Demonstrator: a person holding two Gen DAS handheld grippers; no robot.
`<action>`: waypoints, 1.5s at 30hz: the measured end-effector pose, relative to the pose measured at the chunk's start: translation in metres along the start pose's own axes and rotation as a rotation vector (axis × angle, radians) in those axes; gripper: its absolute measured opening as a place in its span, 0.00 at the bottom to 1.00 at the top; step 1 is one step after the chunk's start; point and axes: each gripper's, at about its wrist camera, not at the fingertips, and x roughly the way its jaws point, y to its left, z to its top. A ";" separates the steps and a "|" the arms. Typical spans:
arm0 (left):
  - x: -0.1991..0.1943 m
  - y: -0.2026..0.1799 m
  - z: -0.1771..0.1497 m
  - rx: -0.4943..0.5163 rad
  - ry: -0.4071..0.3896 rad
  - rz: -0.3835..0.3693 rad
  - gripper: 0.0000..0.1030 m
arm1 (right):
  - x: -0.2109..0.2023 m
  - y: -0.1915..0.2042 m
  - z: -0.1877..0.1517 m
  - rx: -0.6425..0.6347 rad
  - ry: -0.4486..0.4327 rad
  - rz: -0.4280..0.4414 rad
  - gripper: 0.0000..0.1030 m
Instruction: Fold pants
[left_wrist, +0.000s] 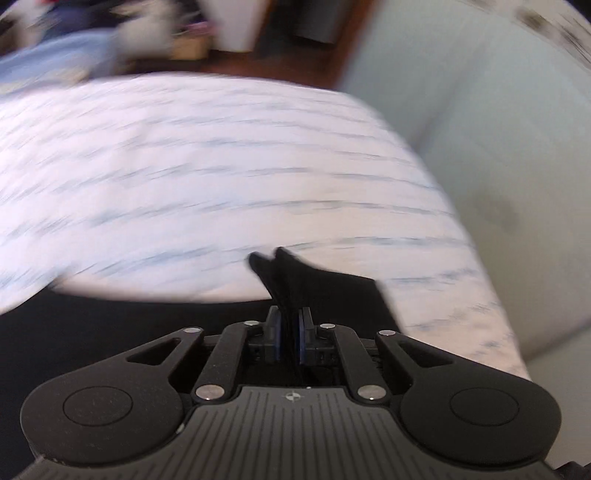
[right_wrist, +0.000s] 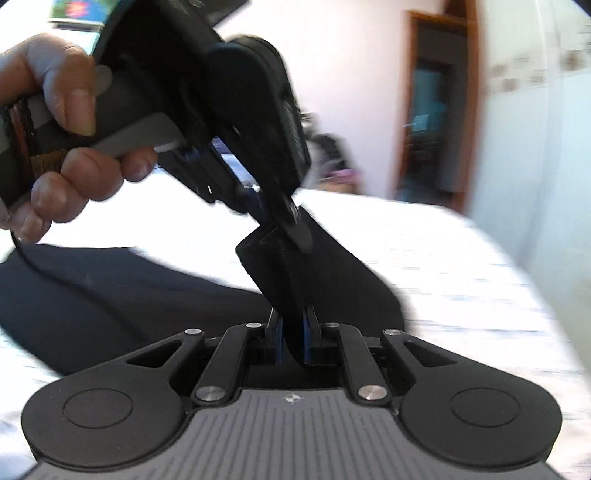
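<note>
The pants are black. In the left wrist view they (left_wrist: 110, 332) lie across the near part of a white striped bed (left_wrist: 221, 166), and my left gripper (left_wrist: 290, 325) is shut on a raised fold of them. In the right wrist view my right gripper (right_wrist: 293, 332) is shut on a lifted black edge of the pants (right_wrist: 325, 280). The left gripper (right_wrist: 284, 210), held in a hand (right_wrist: 70, 122), pinches the same edge just above it. The rest of the pants (right_wrist: 110, 291) trail left over the bed. Both views are motion-blurred.
The bed's right edge (left_wrist: 480, 280) drops to a pale floor (left_wrist: 498, 129). A wooden door frame (right_wrist: 406, 110) and a pale wall (right_wrist: 535, 147) stand beyond the bed. Blurred clothes (left_wrist: 74, 48) lie past the bed's far left.
</note>
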 end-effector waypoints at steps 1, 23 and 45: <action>0.001 0.026 -0.007 -0.044 0.022 0.027 0.13 | 0.010 0.019 0.002 -0.024 0.018 0.040 0.10; 0.036 0.146 -0.051 -0.437 0.128 -0.264 0.64 | 0.034 0.095 -0.016 -0.164 0.124 0.082 0.10; 0.056 0.114 -0.030 -0.253 0.148 -0.140 0.06 | 0.016 0.079 -0.024 -0.194 0.116 0.106 0.10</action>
